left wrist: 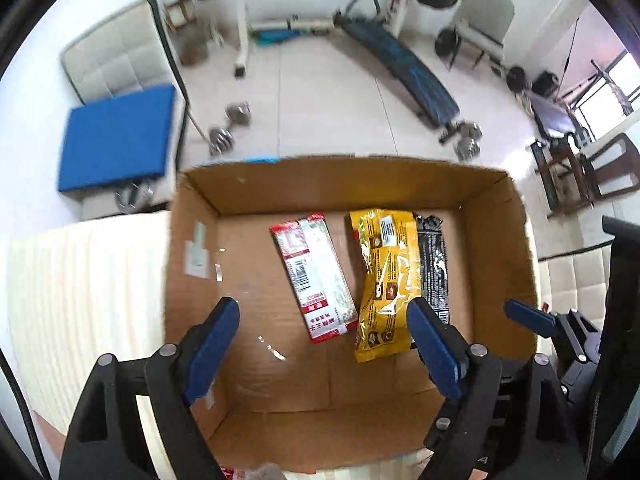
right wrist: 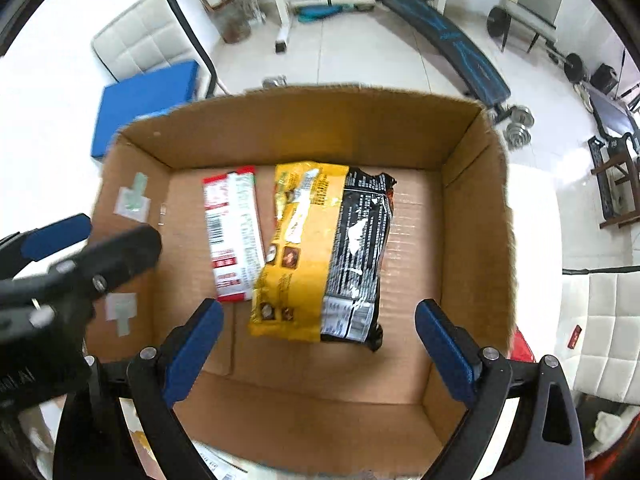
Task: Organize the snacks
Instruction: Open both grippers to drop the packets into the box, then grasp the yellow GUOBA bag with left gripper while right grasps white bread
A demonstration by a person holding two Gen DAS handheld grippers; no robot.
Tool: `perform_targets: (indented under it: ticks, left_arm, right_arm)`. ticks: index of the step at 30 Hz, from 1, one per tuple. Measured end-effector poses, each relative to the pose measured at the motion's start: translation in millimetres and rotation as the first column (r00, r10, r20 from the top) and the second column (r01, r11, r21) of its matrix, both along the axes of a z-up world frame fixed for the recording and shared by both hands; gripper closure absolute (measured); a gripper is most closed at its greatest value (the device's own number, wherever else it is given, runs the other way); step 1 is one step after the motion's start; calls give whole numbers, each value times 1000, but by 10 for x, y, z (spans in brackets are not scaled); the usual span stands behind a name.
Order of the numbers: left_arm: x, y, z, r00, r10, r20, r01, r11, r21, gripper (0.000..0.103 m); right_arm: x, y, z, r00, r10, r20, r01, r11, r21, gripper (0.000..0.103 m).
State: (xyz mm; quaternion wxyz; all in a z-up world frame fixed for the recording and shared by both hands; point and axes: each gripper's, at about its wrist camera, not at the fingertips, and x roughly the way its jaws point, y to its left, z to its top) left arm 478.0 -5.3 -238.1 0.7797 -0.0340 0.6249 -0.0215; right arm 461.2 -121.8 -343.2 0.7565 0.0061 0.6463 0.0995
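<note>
I hold both claws, left claw (left wrist: 324, 344) and right claw (right wrist: 320, 344), spread and empty above the cardboard box (right wrist: 476, 216); descending carelessly risks snagging its walls.

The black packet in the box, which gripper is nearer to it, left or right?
Right. The right gripper hangs open just above the black packet, which lies between its jaws. The left gripper hangs open over the red packet, beyond the yellow one.

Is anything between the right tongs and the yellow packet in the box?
Nothing visible. The right tongs hang open above the yellow packet in the box, with only air between them.
</note>
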Motion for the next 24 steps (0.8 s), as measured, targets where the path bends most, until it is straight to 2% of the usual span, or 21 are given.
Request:
perform_targets:
  ticks: [3, 6, 11, 16, 18, 21, 24]
  left_arm:
    - [-206, -10, 185, 999, 5, 47, -7, 999, 36, 18]
    - [-519, -3, 364, 996, 24, 84, -29, 998, 58, 18]
    - [-1066, 133, 432, 995, 84, 61, -87, 995, 54, 17]
    - [-1699, 411, 193, 983, 176, -47, -173, 983, 63, 17]
    - [-1981, 661, -25, 954, 268, -134, -268, 963, 19, 18]
    - [-2390, 954, -285, 908, 357, -219, -374, 926, -42, 18]
    - [-2658, 1043, -468, 910, 345, -231, -359, 933, -17, 18]
  right_arm:
    - [-177, -48, 188, 1000, -16, 24, 15, 999, 38, 4]
    - [-425, -169, 297, 999, -36, 12, 35, 995, 90, 4]
    - [-997, -343, 404, 995, -82, -56, 89, 986, 141, 4]
    - [-1641, -636, 229, 966, -183, -180, 213, 963, 164, 4]
    - [-1866, -755, 78, 942, -238, -235, 280, 946, 164, 4]
    - [-2106, -880, -111, 907, -302, -293, 353, 925, 141, 4]
    - [-2272, -973, -238, 888, -339, -310, 385, 917, 101, 4]
